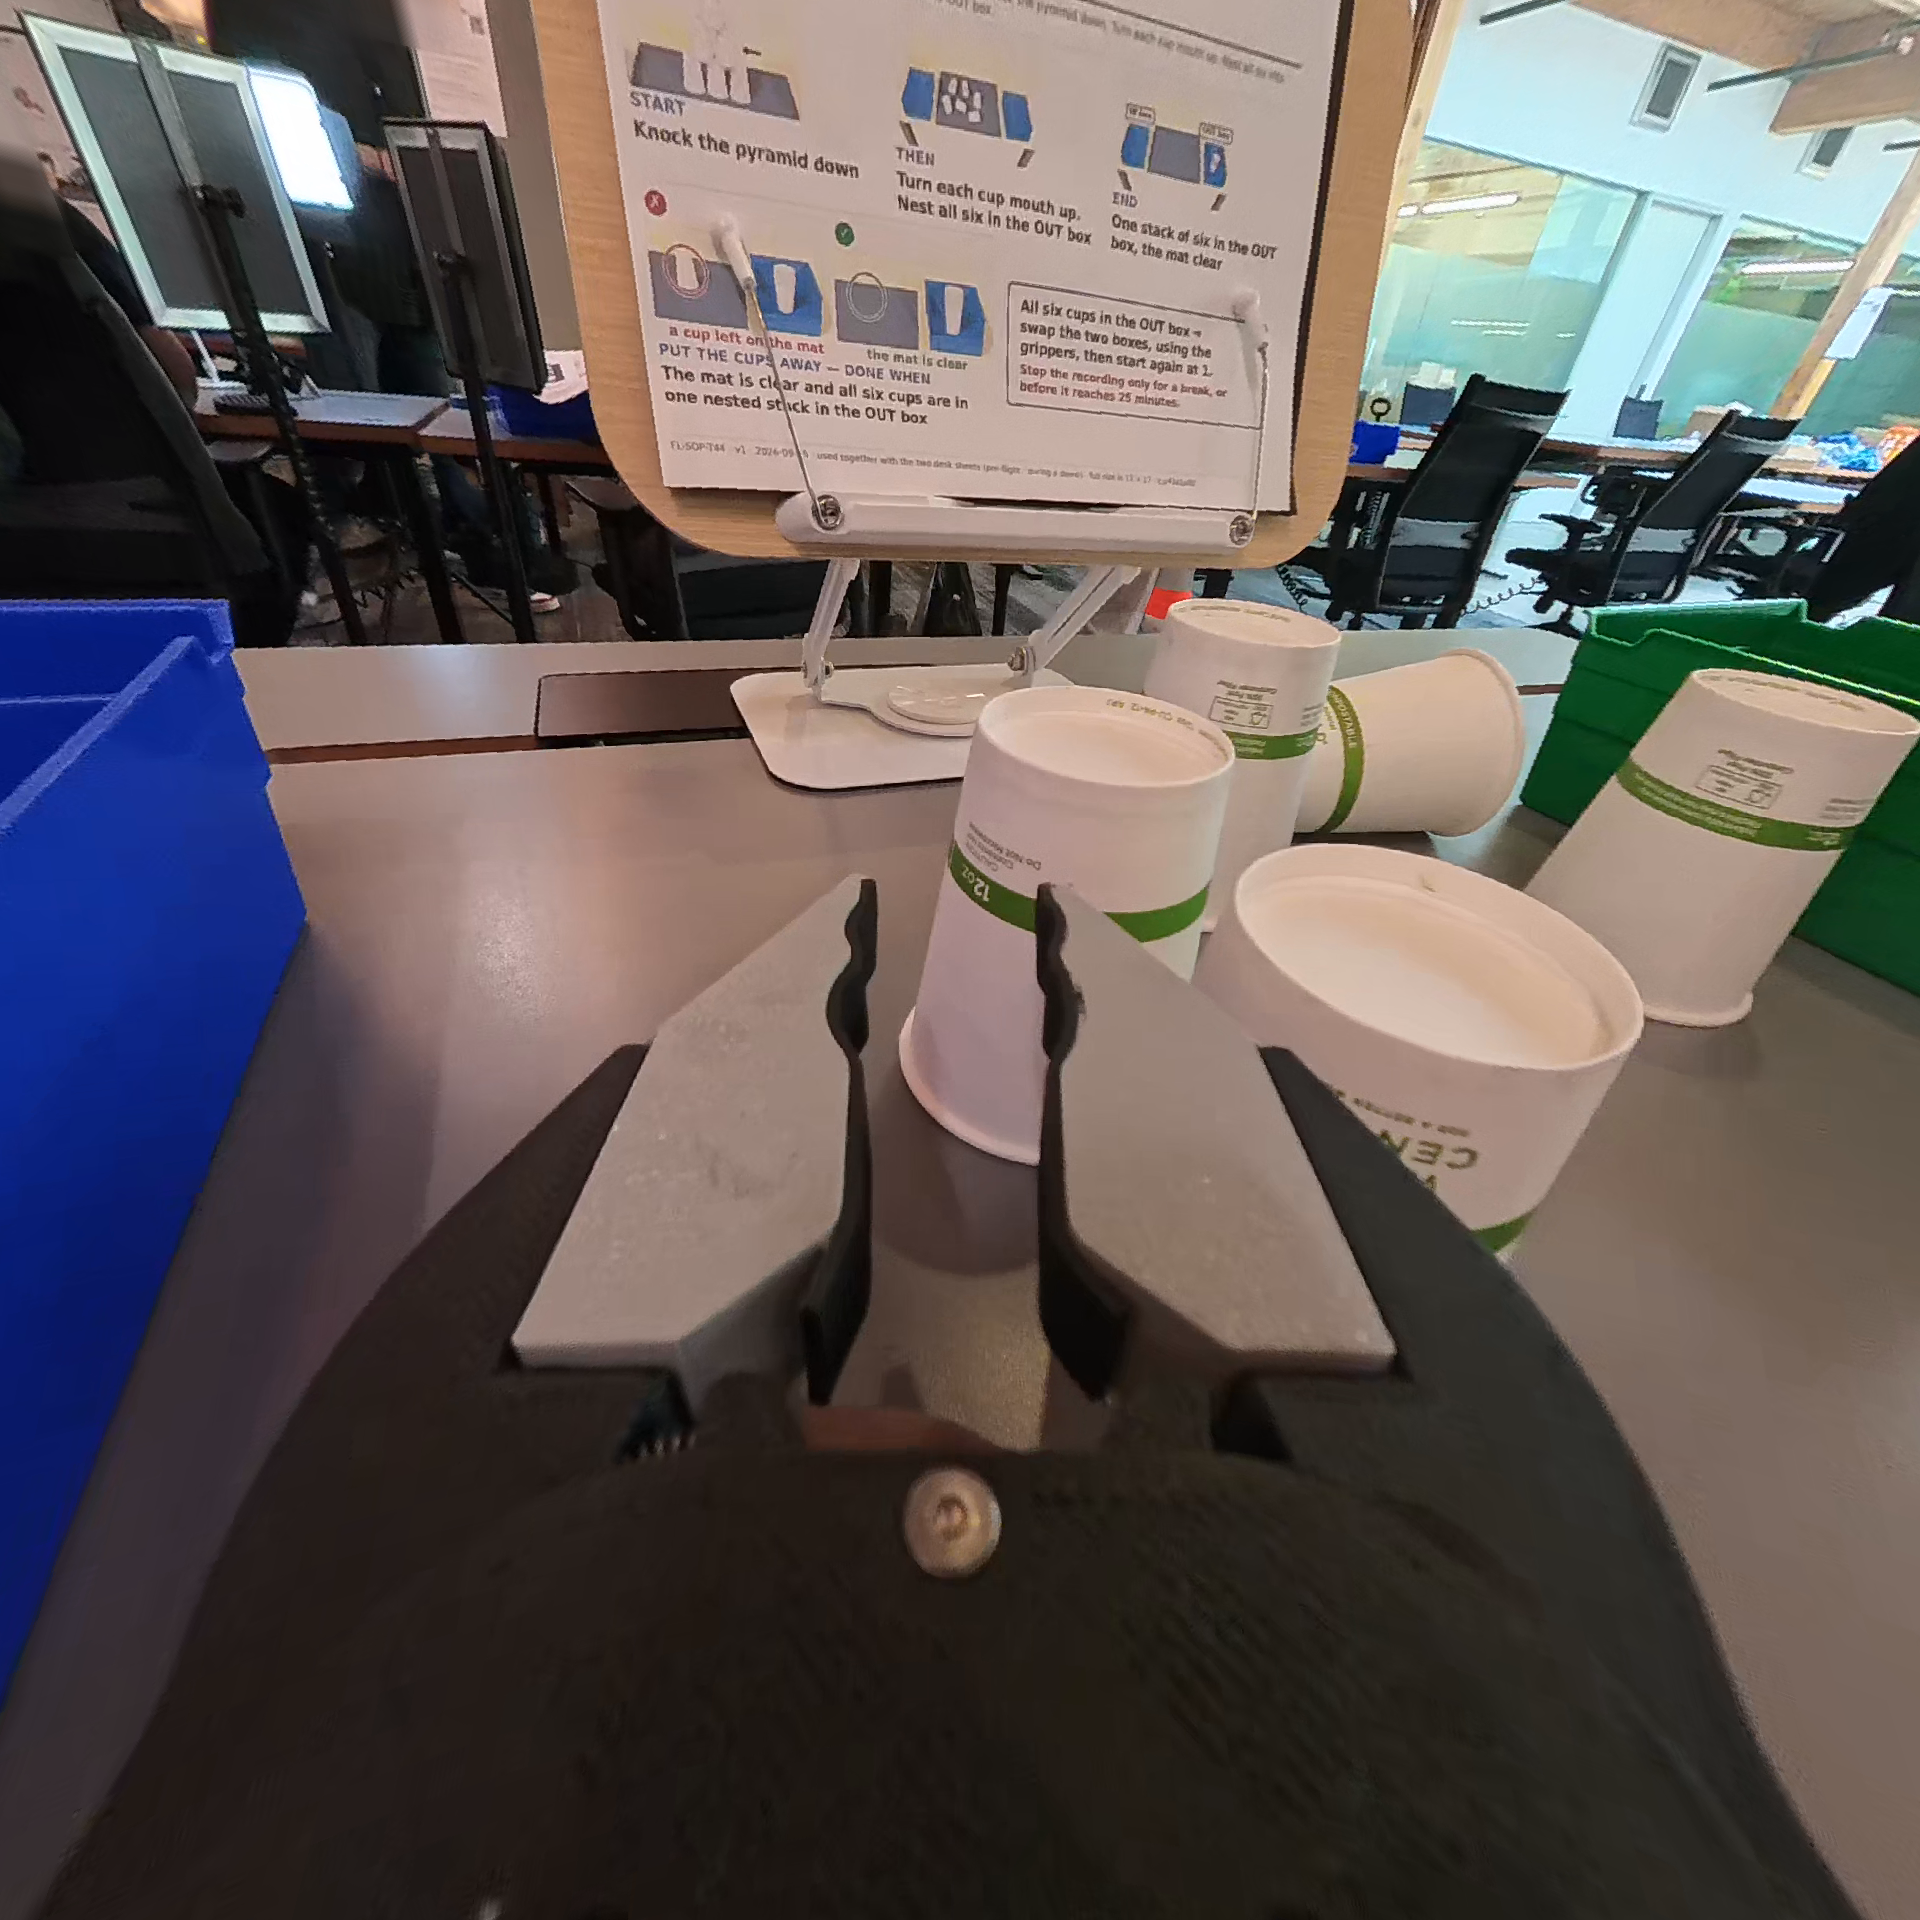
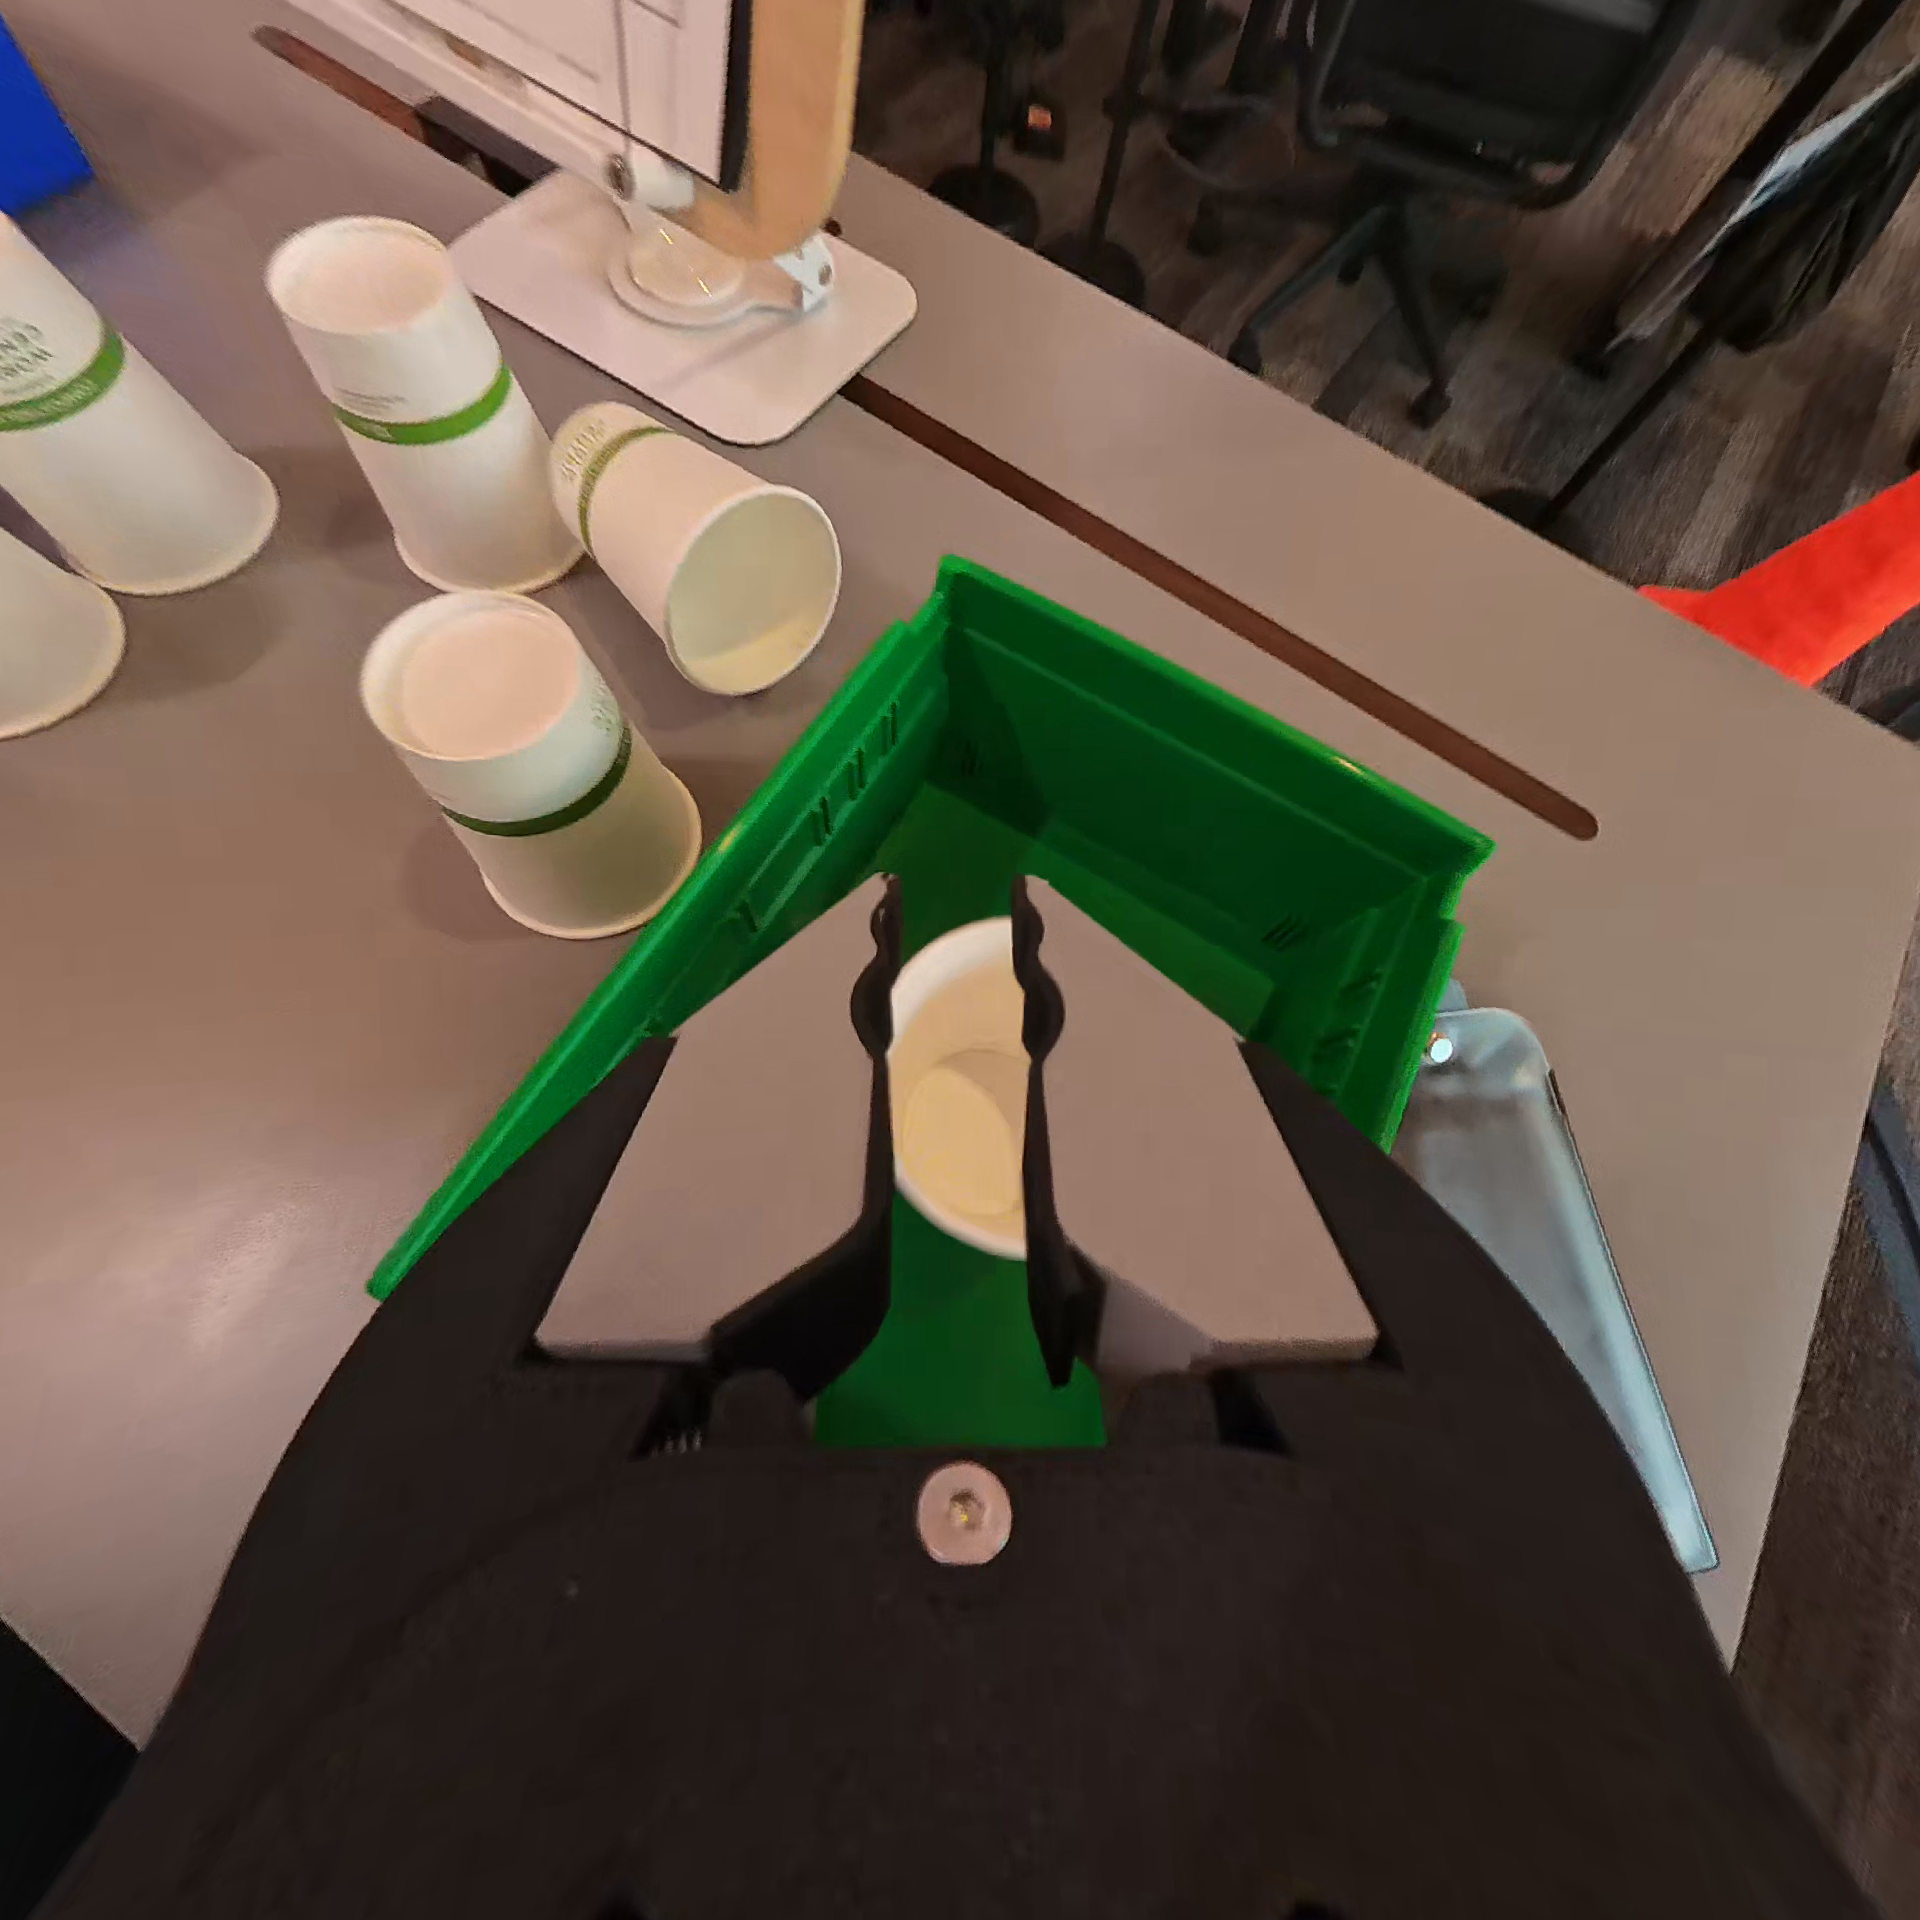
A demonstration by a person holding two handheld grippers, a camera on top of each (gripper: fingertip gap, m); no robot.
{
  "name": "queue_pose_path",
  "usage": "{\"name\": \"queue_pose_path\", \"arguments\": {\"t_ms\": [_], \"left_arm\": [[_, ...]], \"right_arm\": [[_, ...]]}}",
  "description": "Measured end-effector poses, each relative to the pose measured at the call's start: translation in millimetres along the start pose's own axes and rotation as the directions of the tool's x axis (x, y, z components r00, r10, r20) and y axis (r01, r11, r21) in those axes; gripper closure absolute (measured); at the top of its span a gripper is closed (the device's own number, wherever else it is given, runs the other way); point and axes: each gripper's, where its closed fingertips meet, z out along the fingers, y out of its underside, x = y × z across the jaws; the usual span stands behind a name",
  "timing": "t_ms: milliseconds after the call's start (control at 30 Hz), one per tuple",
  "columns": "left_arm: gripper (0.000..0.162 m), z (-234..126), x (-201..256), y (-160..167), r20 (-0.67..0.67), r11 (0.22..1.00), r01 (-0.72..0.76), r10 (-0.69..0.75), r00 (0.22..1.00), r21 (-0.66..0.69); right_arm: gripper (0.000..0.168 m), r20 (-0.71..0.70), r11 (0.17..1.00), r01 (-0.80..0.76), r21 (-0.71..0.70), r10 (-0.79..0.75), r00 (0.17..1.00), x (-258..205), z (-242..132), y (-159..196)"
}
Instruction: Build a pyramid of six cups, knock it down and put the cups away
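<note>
green bin (image 2: 1143,748), fallen cup (image 2: 717,561) beside

Black textured grippers (image 1: 956,914) (image 2: 954,904), grey wedge fingers (image 1: 727,1122), silver centre screw (image 1: 951,1522)

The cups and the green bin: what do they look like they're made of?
The cups look like matte white paper with a printed green band; the rolled rim and recessed base suggest paperboard, though any inner coating cannot be told. The green bin looks like moulded plastic: uniform colour, slight sheen, moulded ribs and slots along its walls. The cup inside the bin looks the same as the others.
</note>
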Motion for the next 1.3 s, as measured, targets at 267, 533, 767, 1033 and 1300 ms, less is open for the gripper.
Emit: {"name": "queue_pose_path", "arguments": {"t_ms": [267, 533, 767, 1033, 1300], "left_arm": [[0.126, -15.2, -9.1, 3.9, 0.020, 0.997, 0.078, -0.077, 0.997, -0.028], [0.123, -54.6, 60.2, -27.3, -0.211, 0.991, -0.135, 0.128, 0.969, -0.021], [0.162, -27.2, 94.3, 2.5, -0.264, 0.877, -0.398, 0.330, 0.906, -0.269], [0.162, -34.1, 108.9, -28.5, -0.260, 0.937, -0.275, 0.216, 0.941, -0.216], [0.162, -93.5, 203.9, -82.7, -0.470, 0.994, -0.090, 0.111, 0.876, 0.067]], "right_arm": [[0.147, 0.458, 0.962, -0.095, 0.255, -0.033, 0.888, -128.0, -64.1, -23.6], [0.143, 0.575, 0.941, -0.023, 0.337, -0.186, 0.797, -192.9, -106.6, 25.3], [0.141, 0.595, 0.956, -0.029, 0.292, -0.158, 0.788, -197.0, -100.3, 47.8], [0.140, 0.683, 0.952, -0.124, 0.281, -0.107, 0.722, -223.2, -97.2, 62.7], [0.123, 0.733, 0.950, -0.154, 0.271, -0.100, 0.673, -289.7, -72.8, 64.0]]}}
